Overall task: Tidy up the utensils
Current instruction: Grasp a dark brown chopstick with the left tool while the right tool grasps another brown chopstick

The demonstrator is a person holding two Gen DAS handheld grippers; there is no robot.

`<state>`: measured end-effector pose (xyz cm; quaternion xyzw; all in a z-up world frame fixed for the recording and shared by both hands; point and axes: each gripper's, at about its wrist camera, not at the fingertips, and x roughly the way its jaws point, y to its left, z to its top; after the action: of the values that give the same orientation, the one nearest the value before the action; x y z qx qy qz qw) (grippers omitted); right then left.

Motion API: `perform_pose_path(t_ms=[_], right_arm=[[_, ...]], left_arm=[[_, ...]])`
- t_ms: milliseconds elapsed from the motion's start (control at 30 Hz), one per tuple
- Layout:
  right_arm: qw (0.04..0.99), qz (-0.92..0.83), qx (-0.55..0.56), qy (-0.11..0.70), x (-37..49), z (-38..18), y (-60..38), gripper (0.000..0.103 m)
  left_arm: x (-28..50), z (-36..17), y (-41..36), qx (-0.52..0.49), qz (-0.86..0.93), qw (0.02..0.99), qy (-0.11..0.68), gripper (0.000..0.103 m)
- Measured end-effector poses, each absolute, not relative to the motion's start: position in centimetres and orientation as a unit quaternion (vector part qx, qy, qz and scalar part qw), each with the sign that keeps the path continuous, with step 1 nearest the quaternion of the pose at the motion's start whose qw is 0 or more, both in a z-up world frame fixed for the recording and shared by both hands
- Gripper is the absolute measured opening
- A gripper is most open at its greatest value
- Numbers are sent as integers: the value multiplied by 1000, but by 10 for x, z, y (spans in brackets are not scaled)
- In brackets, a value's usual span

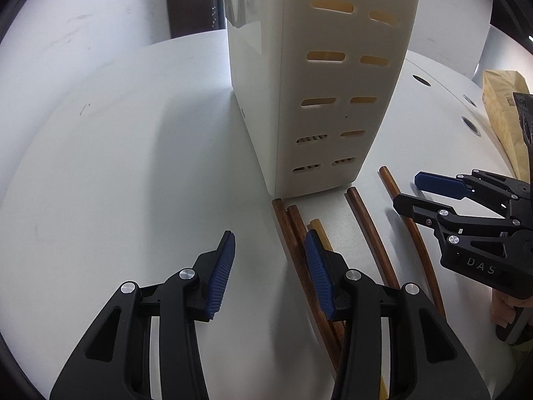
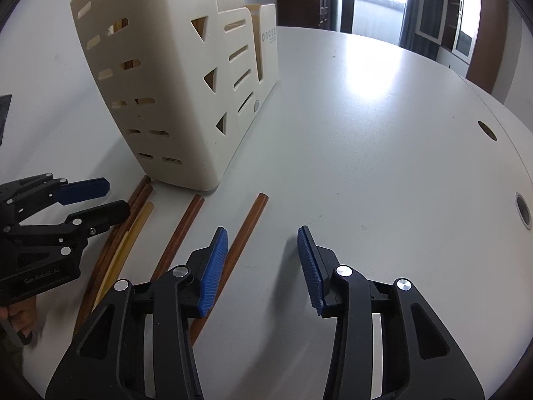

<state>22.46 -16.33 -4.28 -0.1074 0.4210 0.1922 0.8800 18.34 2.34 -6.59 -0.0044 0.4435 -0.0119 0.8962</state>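
Observation:
A cream slotted utensil holder (image 1: 319, 76) stands on the white table; it also shows in the right wrist view (image 2: 173, 90). Several chopsticks lie in front of it: brown ones (image 1: 369, 233) (image 2: 180, 233) and a yellow one (image 1: 321, 233) (image 2: 130, 243). My left gripper (image 1: 271, 266) is open and empty, low over the table; its right finger is over the left-hand chopsticks. It shows from the side in the right wrist view (image 2: 106, 200). My right gripper (image 2: 263, 266) is open and empty, its left finger over the rightmost brown chopstick (image 2: 246, 230). It shows in the left wrist view (image 1: 413, 190).
The round white table (image 2: 383, 133) has cable holes (image 2: 523, 210) near its right edge. A tan paper bag (image 1: 503, 106) and a dark utensil (image 1: 524, 116) sit at the far right of the left wrist view. Doors and a window are behind the table.

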Motion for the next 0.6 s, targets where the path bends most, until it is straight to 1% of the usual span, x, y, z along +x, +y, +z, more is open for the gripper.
perform_pose_path(t_ms=[100, 167, 267, 300, 333, 367, 433, 500, 533, 600], right_arm=[[878, 188, -120, 423, 222, -44, -159, 43], [878, 187, -124, 424, 218, -46, -156, 42], [876, 187, -126, 426, 217, -45, -157, 37], [876, 188, -125, 427, 217, -45, -156, 31], [876, 188, -125, 427, 216, -45, -156, 27], [875, 189, -127, 427, 216, -45, -156, 26], [874, 193, -126, 428, 217, -43, -155, 20], [873, 194, -127, 429, 217, -42, -156, 17], [872, 194, -130, 429, 217, -42, -156, 16], [871, 195, -133, 430, 214, -40, -155, 15]], left_arm=[[186, -69, 19, 1, -5, 894, 447, 37], [188, -70, 23, -4, -3, 892, 451, 36], [190, -72, 23, -1, -2, 891, 454, 34], [191, -72, 22, -1, -3, 891, 454, 33], [192, -72, 21, 0, -5, 891, 455, 30], [193, -72, 20, 3, -5, 891, 455, 28], [194, -72, 18, 10, 0, 890, 455, 19], [197, -72, 16, 15, 1, 889, 458, 16], [198, -72, 16, 19, -3, 887, 461, 13], [199, -72, 17, 13, -5, 886, 463, 10]])
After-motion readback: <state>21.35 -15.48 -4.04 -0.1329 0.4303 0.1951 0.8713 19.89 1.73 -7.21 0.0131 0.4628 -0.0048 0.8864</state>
